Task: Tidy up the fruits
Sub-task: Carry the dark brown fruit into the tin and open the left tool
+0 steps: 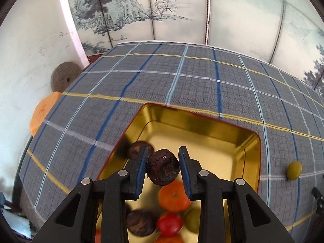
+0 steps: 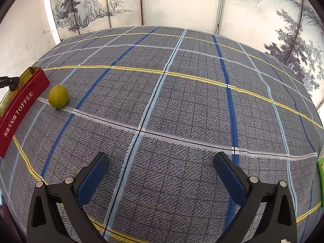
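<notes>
My left gripper (image 1: 163, 167) hangs over the gold-lined tin (image 1: 202, 129). A dark purple-brown fruit (image 1: 163, 167) sits between its fingers; it touches the left pad, with a small gap at the right pad. In the tin lie an orange fruit (image 1: 174, 196), a red fruit (image 1: 169, 224), a green fruit (image 1: 192, 219) and two more dark fruits (image 1: 139, 221). A green fruit (image 2: 58, 96) lies on the cloth beside the tin's red wall (image 2: 18, 113); it also shows in the left wrist view (image 1: 294, 170). My right gripper (image 2: 161, 169) is open and empty above the cloth.
The table wears a grey plaid cloth (image 2: 182, 101). A painted folding screen (image 2: 182, 4) stands behind it. An orange disc (image 1: 42, 111) and a grey stone disc (image 1: 62, 77) lie off the table's left edge. A green packet (image 2: 321, 174) sits at the right edge.
</notes>
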`<state>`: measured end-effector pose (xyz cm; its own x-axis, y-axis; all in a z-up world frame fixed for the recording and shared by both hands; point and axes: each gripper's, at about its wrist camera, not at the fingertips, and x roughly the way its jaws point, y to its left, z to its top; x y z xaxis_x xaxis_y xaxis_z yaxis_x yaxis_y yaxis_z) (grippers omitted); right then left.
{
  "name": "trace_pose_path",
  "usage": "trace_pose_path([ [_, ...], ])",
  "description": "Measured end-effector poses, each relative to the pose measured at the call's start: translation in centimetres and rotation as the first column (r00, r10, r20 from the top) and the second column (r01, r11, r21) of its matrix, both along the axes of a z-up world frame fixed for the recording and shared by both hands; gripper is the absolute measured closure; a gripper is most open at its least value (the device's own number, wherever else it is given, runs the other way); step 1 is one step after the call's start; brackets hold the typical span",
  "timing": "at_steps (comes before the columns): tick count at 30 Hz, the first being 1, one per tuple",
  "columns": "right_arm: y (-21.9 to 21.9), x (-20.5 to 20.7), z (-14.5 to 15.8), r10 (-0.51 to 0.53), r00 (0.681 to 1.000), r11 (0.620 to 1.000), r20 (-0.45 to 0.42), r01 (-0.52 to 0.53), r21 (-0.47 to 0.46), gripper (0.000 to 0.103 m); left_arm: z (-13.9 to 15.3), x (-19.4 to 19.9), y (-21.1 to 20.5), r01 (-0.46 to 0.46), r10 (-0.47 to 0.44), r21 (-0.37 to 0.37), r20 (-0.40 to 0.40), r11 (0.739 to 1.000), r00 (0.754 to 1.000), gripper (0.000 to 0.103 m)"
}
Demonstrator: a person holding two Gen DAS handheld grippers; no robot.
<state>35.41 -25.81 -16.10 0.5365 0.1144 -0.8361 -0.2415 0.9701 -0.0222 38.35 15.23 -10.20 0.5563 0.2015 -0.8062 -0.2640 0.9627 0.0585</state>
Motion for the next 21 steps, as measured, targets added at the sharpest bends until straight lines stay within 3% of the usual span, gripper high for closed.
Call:
trace_pose_path([
  [11,0.0,0.0,0.0,0.000,1.000,1.000,0.000,0.000,0.000,0.000,-0.8,2.0,-0.8,0.001,0.002,0.081,-0.035,0.997,0.999,0.070],
  [17,0.0,0.0,0.0,0.000,1.000,1.000,0.000,0.000,0.000,0.000,-0.3,0.5,-1.4,0.000,0.003,0.096,-0.028,0.995,1.000,0.067],
  [21,0.0,0.0,0.0,0.000,1.000,1.000,0.000,0.000,0.000,0.000,0.9,-2.1,-2.3,0.004,-0.006,0.111,0.013,0.994,1.000,0.047],
])
